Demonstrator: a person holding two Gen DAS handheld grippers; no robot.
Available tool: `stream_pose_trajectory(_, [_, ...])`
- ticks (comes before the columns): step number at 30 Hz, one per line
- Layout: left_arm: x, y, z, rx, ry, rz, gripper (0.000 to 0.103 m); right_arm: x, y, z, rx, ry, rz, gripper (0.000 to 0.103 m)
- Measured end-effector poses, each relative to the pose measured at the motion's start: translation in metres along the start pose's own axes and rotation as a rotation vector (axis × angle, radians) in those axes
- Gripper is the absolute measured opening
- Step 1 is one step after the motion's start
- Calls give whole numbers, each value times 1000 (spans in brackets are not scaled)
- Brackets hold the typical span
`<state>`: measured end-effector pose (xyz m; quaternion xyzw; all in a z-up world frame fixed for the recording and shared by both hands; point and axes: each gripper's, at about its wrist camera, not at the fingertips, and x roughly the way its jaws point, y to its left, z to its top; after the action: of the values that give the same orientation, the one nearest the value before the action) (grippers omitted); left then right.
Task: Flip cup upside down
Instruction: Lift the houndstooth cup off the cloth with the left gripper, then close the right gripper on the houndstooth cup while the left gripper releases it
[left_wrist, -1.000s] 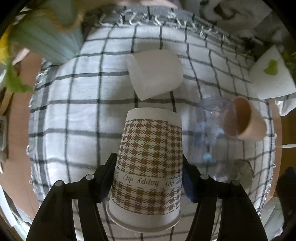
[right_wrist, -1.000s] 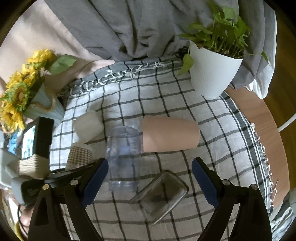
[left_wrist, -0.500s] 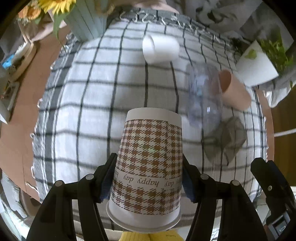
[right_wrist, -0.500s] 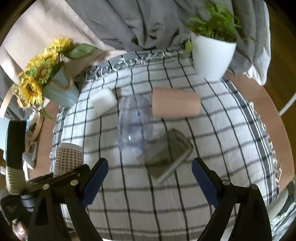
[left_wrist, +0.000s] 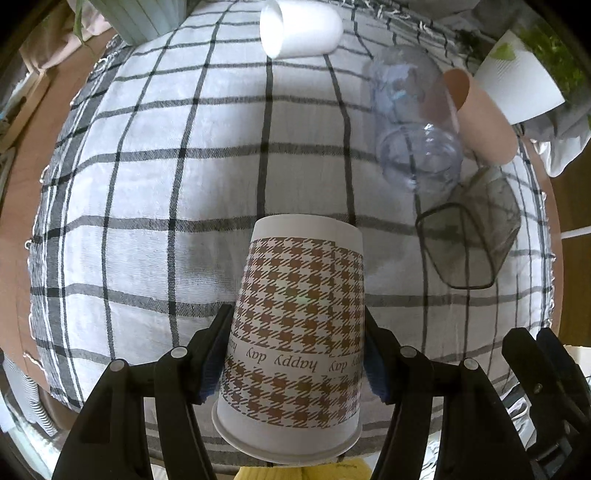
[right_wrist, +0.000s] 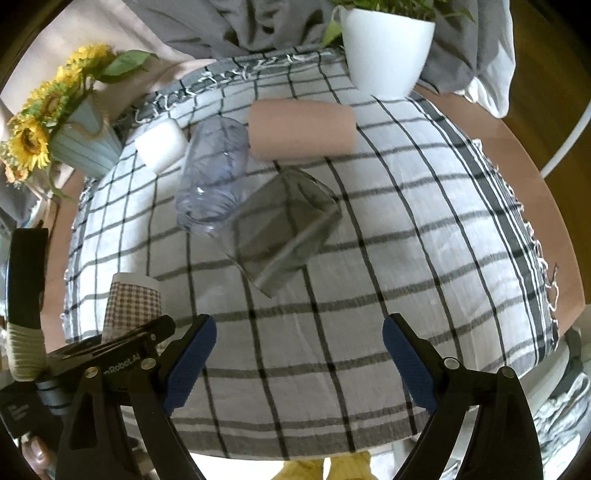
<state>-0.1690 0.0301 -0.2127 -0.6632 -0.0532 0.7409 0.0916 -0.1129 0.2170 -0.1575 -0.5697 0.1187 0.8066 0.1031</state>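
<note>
My left gripper (left_wrist: 297, 350) is shut on a brown houndstooth paper cup (left_wrist: 295, 325), held above the checked cloth (left_wrist: 147, 192) with its rim towards me and its closed base pointing away. The same cup shows at the left of the right wrist view (right_wrist: 133, 306). My right gripper (right_wrist: 299, 362) is open and empty above the near part of the cloth. On the cloth lie a white cup (left_wrist: 299, 26), a clear plastic cup (left_wrist: 413, 110), a pink cup (left_wrist: 480, 114) and a smoky square glass (left_wrist: 469, 240), all on their sides.
A white plant pot (right_wrist: 388, 51) stands at the far right of the table and a blue vase of sunflowers (right_wrist: 74, 144) at the far left. The round wooden table edge (right_wrist: 517, 155) shows past the cloth. Grey fabric hangs behind.
Both grippers have drawn back and up from the table, so more cloth shows. The left one keeps hold of the houndstooth cup. The right stays open.
</note>
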Motion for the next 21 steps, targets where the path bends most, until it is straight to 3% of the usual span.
stream_pose_trajectory(4, [6, 0, 1, 7, 16, 6, 63, 4, 0, -2, 4, 11, -5, 92])
stream_pose_trajectory(8, [4, -1, 0, 16, 11, -5, 89, 3, 2, -4, 6, 16, -1, 92])
stream_pose_trajectory(14, [-14, -3, -4, 42, -23, 13, 91, -16, 3, -5, 13, -24, -1, 92])
stream_pose_trajectory(21, [-71, 15, -12, 34, -162, 37, 91, -57, 19, -3, -20, -112, 55, 92])
